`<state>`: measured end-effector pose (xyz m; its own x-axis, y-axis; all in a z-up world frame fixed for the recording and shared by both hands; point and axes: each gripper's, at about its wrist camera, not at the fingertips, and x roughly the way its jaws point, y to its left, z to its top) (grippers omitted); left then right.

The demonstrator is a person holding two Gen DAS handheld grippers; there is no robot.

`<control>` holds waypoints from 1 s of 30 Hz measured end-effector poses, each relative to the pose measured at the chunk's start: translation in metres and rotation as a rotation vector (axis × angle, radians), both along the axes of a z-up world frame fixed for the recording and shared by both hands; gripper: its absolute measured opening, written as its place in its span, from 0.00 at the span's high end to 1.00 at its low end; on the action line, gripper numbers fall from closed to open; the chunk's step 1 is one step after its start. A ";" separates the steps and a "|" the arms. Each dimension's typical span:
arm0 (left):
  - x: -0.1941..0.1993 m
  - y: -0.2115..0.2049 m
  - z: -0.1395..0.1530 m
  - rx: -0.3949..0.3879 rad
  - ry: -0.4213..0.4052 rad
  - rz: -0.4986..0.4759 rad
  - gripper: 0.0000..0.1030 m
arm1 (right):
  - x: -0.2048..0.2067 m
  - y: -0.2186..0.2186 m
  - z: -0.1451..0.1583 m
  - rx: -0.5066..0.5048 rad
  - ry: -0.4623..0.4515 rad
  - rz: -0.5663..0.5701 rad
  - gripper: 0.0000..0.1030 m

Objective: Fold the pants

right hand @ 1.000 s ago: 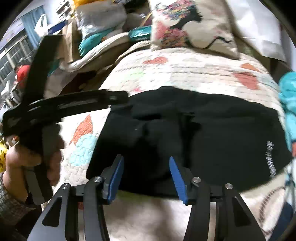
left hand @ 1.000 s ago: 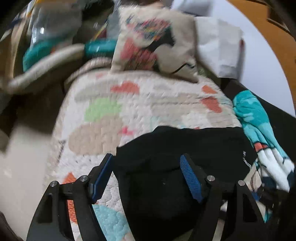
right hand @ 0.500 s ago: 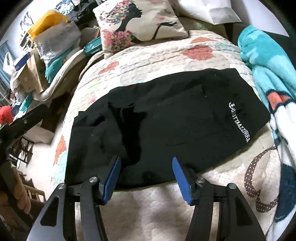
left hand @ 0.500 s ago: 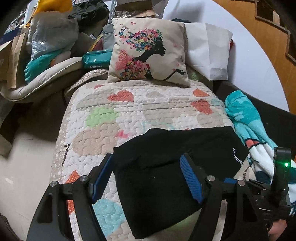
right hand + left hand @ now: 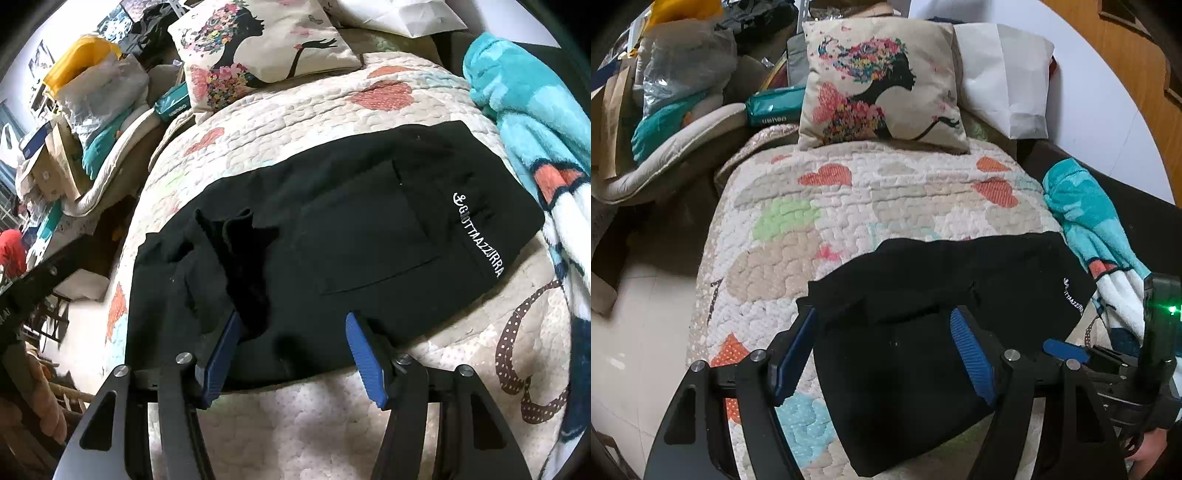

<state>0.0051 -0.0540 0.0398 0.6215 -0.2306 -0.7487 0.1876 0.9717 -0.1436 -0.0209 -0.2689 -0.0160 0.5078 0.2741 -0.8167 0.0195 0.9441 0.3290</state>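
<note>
On the quilt, the pants lie folded; both the left gripper and the right gripper gape empty, the right's jaws just widening. Flatten the bunched left end before 1 more fold.

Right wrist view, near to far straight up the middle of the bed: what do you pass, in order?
right gripper → black pants → heart-patterned quilt → cushion printed with a woman's silhouette

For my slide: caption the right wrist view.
Open right gripper over folded black pants on heart-patterned quilt.
</note>
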 end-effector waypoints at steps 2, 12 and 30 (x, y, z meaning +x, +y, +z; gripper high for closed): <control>0.002 -0.001 -0.003 0.000 0.013 -0.001 0.29 | 0.001 -0.003 0.000 0.012 -0.004 -0.014 0.37; 0.011 -0.007 -0.015 0.018 0.056 -0.001 0.29 | 0.005 -0.016 -0.003 0.083 -0.001 -0.075 0.37; 0.019 -0.019 -0.019 0.026 0.077 -0.019 0.29 | -0.003 -0.037 -0.001 0.095 -0.002 -0.174 0.36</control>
<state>0.0240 -0.0730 0.0212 0.5571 -0.2222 -0.8002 0.1955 0.9716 -0.1336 -0.0237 -0.3061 -0.0168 0.5560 0.2580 -0.7901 0.1785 0.8914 0.4167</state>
